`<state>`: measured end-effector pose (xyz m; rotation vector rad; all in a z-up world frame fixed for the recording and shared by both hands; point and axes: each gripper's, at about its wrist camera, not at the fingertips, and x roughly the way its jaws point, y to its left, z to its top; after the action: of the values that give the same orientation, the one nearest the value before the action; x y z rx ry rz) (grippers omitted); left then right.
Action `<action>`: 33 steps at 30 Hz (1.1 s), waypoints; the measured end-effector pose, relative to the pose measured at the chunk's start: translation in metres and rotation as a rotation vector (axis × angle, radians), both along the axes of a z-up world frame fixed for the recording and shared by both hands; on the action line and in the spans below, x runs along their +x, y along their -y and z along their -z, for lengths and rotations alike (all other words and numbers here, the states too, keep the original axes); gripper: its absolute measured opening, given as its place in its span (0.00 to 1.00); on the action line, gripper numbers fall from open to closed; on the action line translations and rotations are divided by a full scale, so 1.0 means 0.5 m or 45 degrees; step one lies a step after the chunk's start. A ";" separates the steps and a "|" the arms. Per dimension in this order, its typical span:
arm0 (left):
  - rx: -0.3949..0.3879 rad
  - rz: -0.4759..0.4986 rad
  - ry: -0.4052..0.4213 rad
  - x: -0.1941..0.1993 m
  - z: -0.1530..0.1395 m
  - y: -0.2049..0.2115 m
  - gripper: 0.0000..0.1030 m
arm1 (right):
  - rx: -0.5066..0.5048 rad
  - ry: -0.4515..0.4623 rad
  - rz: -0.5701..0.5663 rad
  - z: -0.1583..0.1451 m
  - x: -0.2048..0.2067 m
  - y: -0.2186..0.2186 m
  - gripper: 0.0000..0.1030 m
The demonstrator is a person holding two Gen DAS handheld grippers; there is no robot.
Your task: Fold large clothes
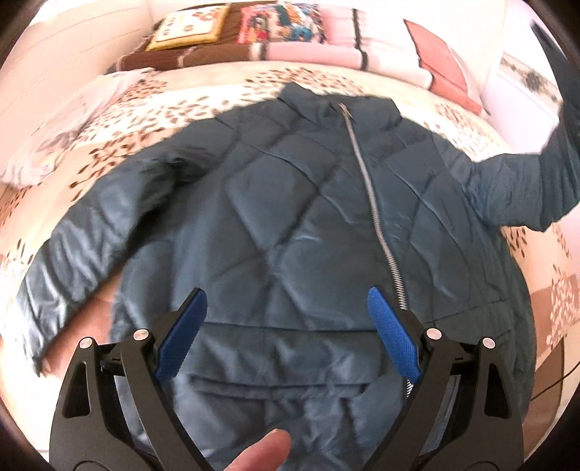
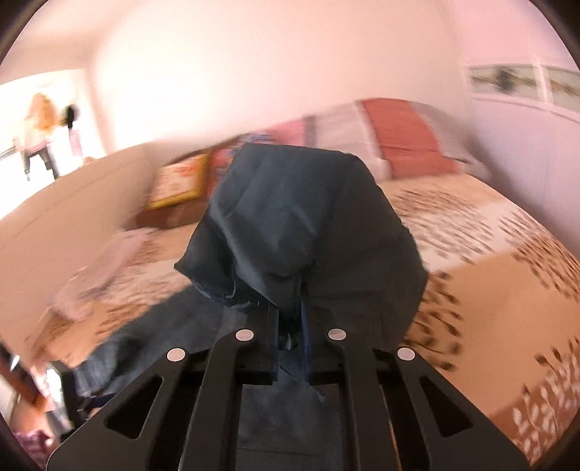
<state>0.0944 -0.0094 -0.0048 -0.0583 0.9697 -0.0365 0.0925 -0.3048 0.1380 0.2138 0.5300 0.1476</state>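
A dark teal quilted jacket lies front up on the bed, zipper closed, collar at the far side. Its left sleeve lies spread out. Its right sleeve is lifted off the bed toward the upper right. My left gripper is open and empty, hovering over the jacket's hem. My right gripper is shut on the cuff end of the lifted sleeve, which bunches over the fingers and hides their tips.
The bed has a cream bedspread with a brown leaf print. Pillows and folded blankets line the far side. A pink pillow lies by the white wall. A pale cloth lies at the bed's left.
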 end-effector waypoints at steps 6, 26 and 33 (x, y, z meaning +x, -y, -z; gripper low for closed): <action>-0.043 -0.100 0.050 -0.023 -0.018 -0.091 0.87 | -0.019 -0.036 -0.305 -0.014 0.049 -0.169 0.10; -0.059 -0.172 0.016 -0.002 0.022 -0.177 0.87 | -0.065 -0.597 -0.484 0.314 0.205 -0.414 0.56; -0.190 -0.174 -0.035 0.068 0.029 -0.151 0.87 | 0.137 -0.478 -0.370 0.267 0.141 -0.270 0.57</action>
<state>0.1282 0.0662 -0.0191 -0.2628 0.9870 0.0180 0.1629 -0.1699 0.0047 0.2706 0.9273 0.4248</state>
